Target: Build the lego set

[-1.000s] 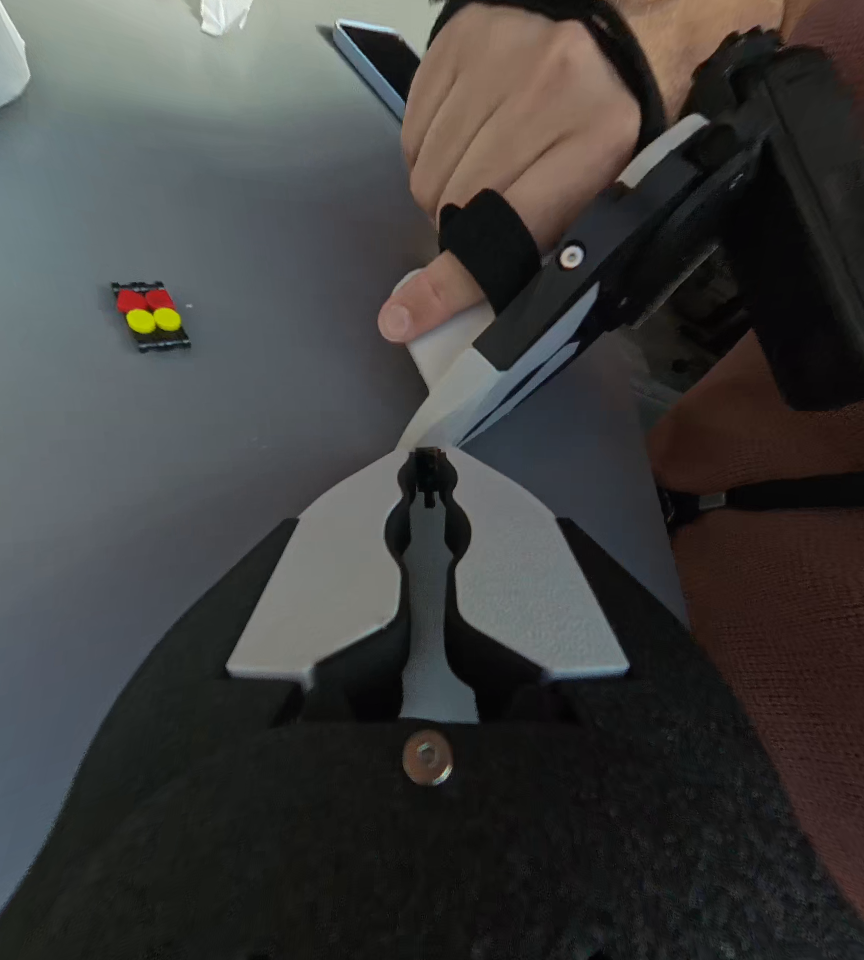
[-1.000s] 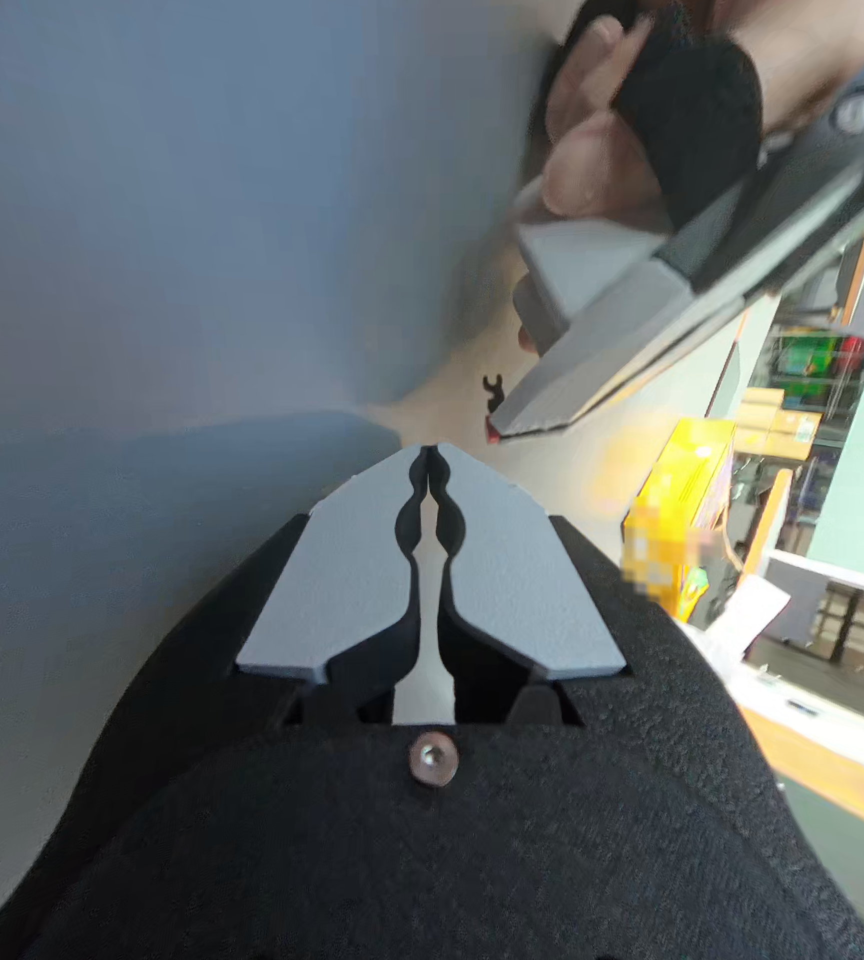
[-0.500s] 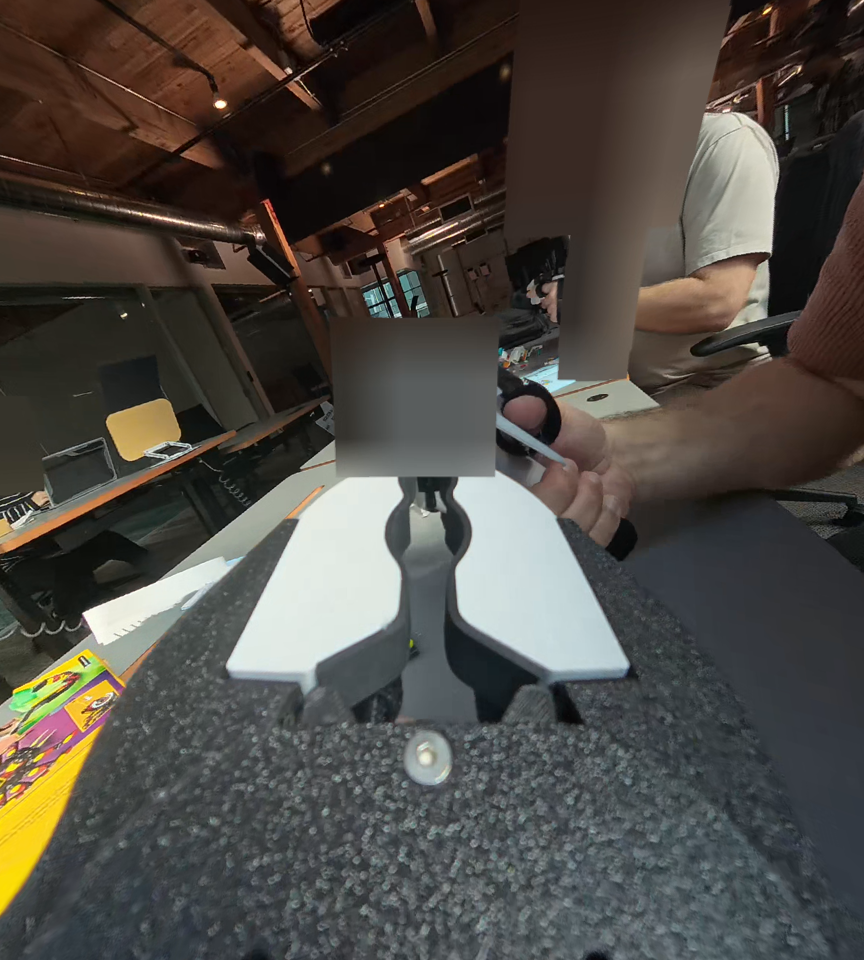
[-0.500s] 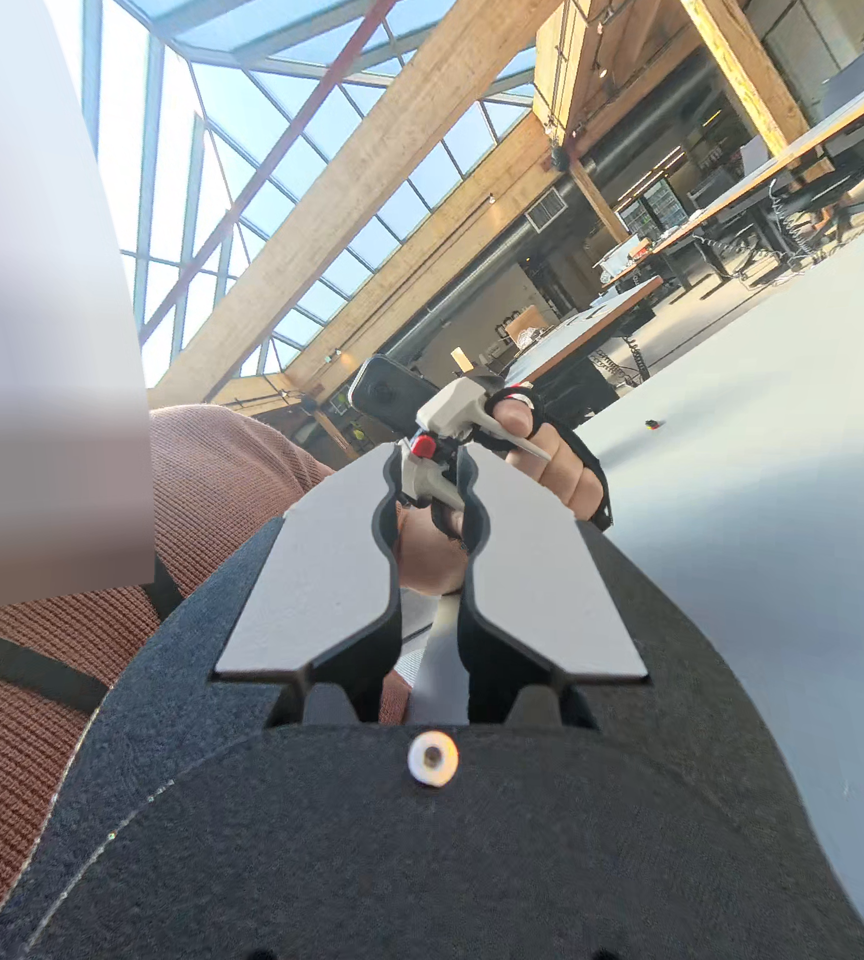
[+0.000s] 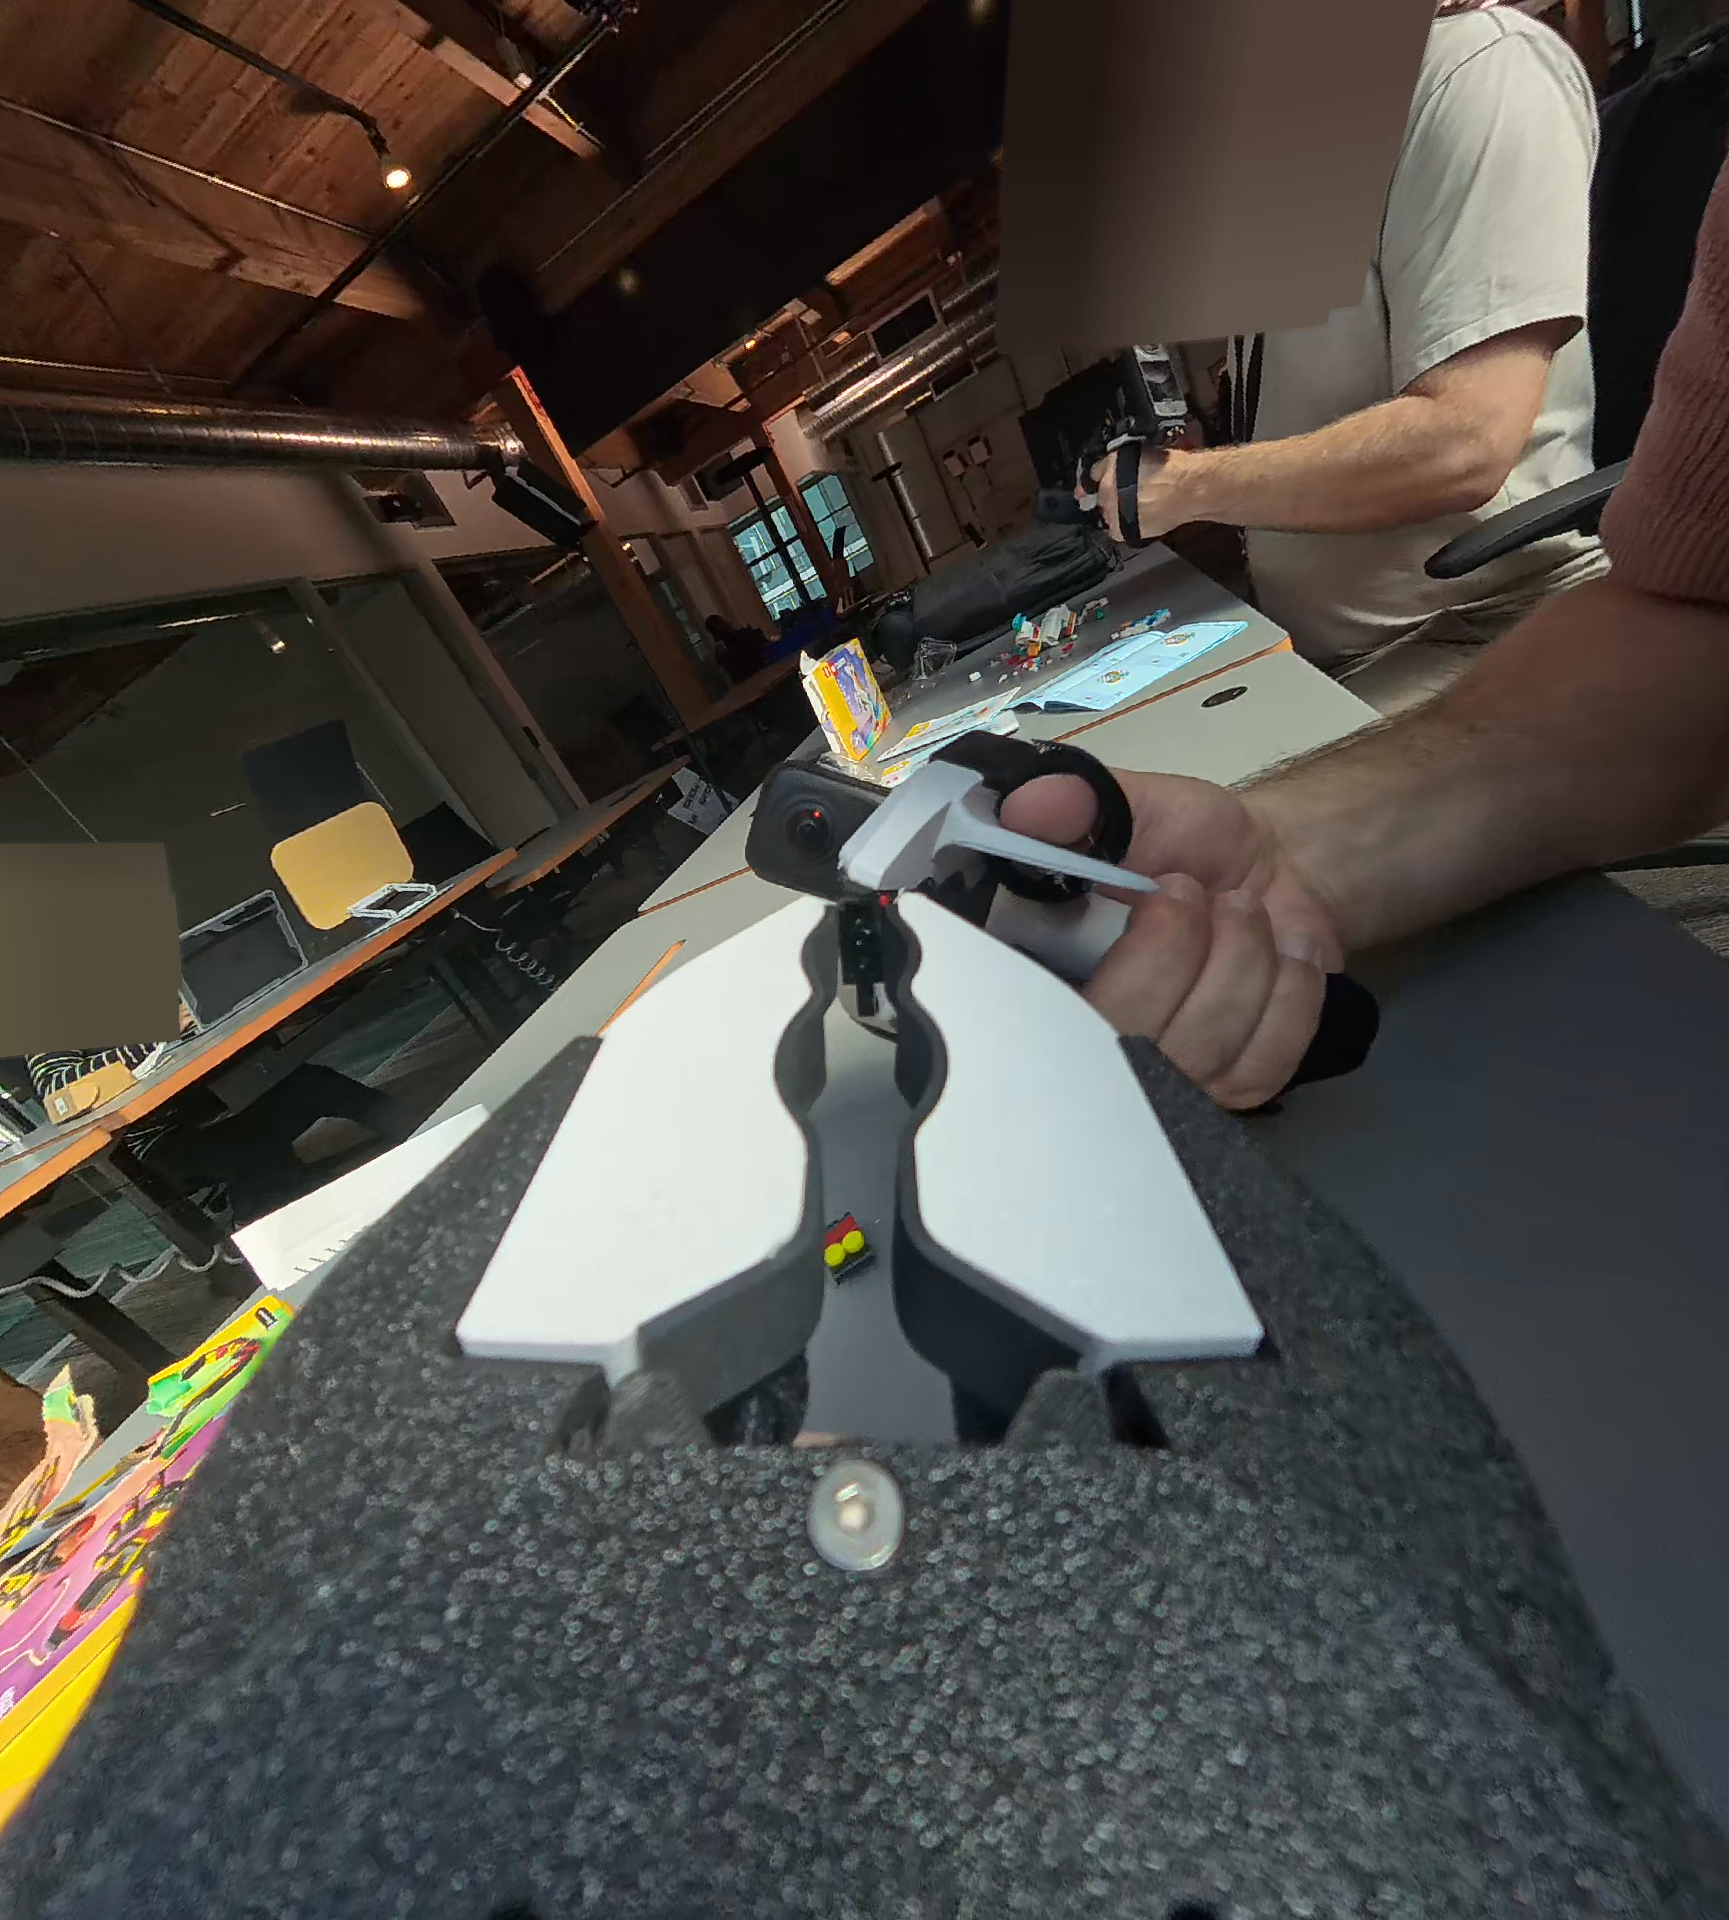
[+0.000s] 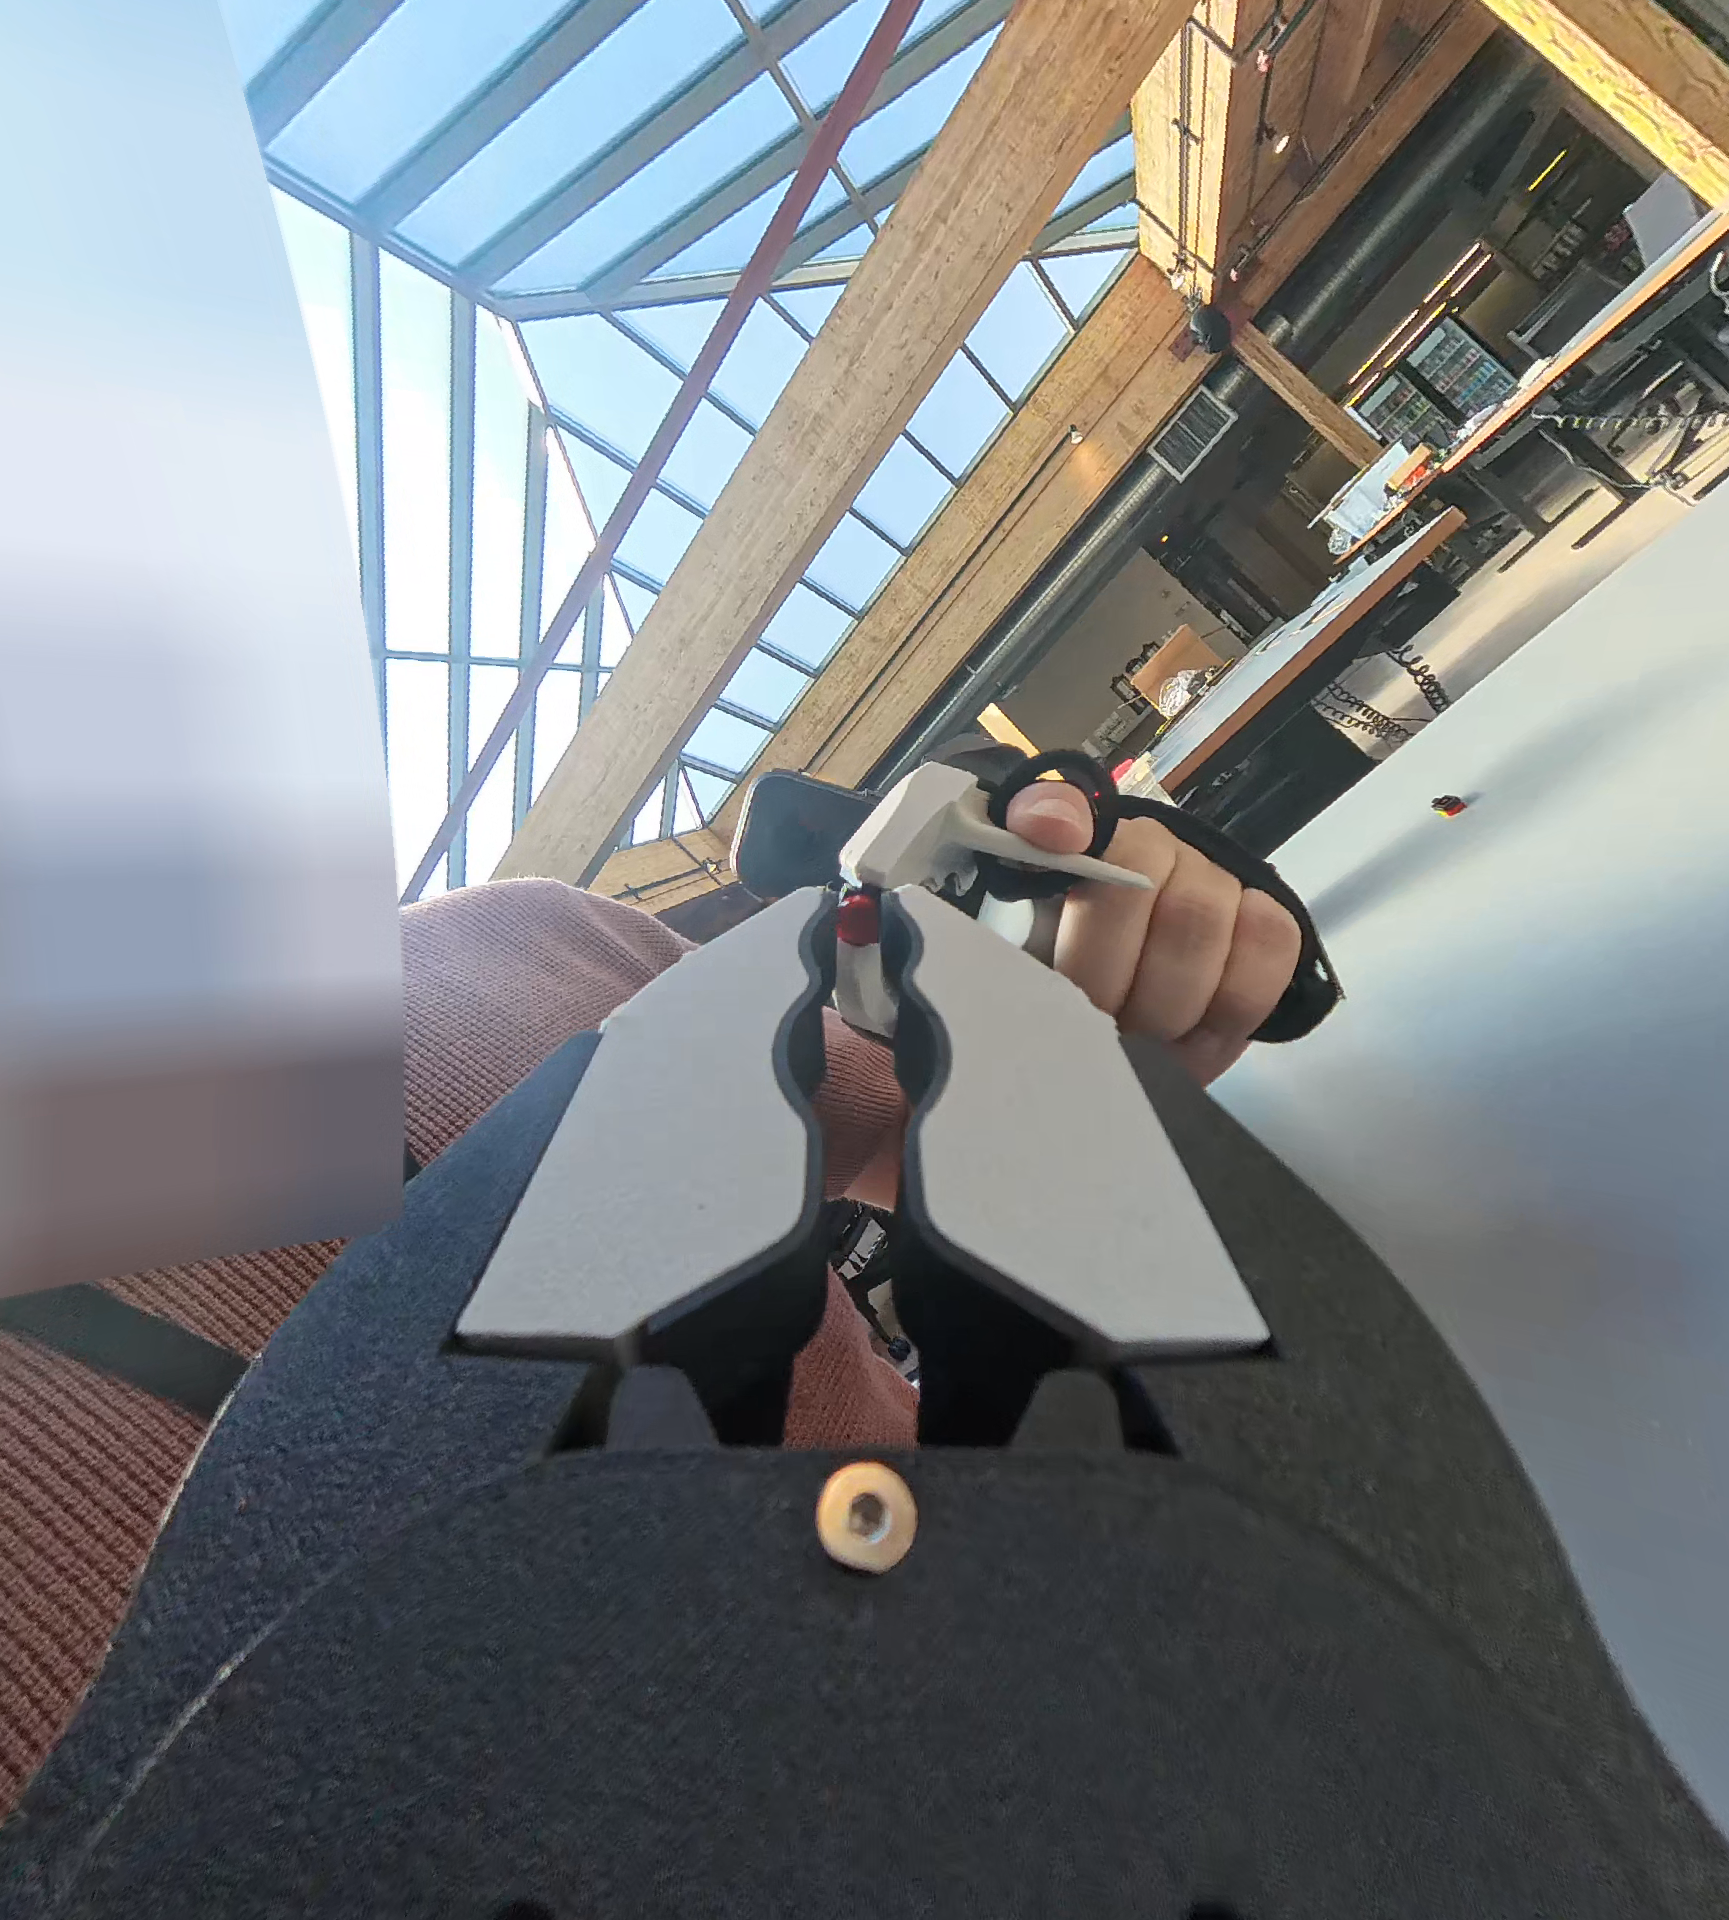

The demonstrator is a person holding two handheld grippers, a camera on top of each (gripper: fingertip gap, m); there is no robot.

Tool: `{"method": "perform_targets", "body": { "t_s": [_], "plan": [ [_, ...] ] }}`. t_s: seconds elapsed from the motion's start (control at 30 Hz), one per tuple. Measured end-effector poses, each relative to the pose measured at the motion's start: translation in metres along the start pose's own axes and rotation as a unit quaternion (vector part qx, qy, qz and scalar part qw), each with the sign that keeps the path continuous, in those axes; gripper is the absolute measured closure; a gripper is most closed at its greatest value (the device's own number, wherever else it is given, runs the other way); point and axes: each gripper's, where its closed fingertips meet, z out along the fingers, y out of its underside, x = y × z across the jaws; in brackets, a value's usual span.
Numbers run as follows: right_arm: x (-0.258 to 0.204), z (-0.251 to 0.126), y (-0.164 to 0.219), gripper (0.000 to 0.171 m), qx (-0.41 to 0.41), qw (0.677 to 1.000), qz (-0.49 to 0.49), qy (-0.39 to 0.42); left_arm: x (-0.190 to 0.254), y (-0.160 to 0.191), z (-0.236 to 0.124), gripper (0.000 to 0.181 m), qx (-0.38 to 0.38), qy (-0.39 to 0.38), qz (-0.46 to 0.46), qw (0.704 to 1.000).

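My left gripper point(image 5: 862, 912) is shut on a small black lego piece point(image 5: 861, 943) with a red end, held up above the grey table point(image 5: 1525, 1195). My right gripper point(image 6: 856, 902) faces it tip to tip, turned a quarter turn. In the right wrist view the piece's red end point(image 6: 852, 923) sits between my right fingertips, whose jaws stand slightly apart; I cannot tell if they press on it. A small black plate with red and yellow studs point(image 5: 847, 1247) lies on the table below; it also shows far right in the right wrist view point(image 6: 1447, 803).
A yellow lego box point(image 5: 18, 1621) and white paper point(image 5: 361, 1205) lie at the table's left edge. A person in a white shirt point(image 5: 1462, 343) works at the table behind, where another box point(image 5: 849, 696) and leaflets lie.
Both grippers have lifted off the table and turned to face each other. My right jaws were shut, opened, then narrowed around the piece. My left gripper has kept its hold.
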Motion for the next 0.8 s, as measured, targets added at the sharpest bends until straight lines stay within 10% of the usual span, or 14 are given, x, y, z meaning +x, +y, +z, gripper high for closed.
{"method": "perform_targets", "body": {
  "t_s": [0.43, 0.8],
  "plan": [
    [0.0063, -0.0028, 0.0018, 0.164, 0.003, 0.999, 0.039, -0.002, 0.0009, 0.0070, 0.0009, 0.174, -0.027, -0.006, 0.027, 0.999],
    [-0.0002, -0.0049, -0.0066, 0.167, -0.012, 0.974, -0.201, 0.108, -0.0002, -0.0008, 0.0082, 0.174, 0.014, 0.020, -0.200, 0.979]
  ]
}}
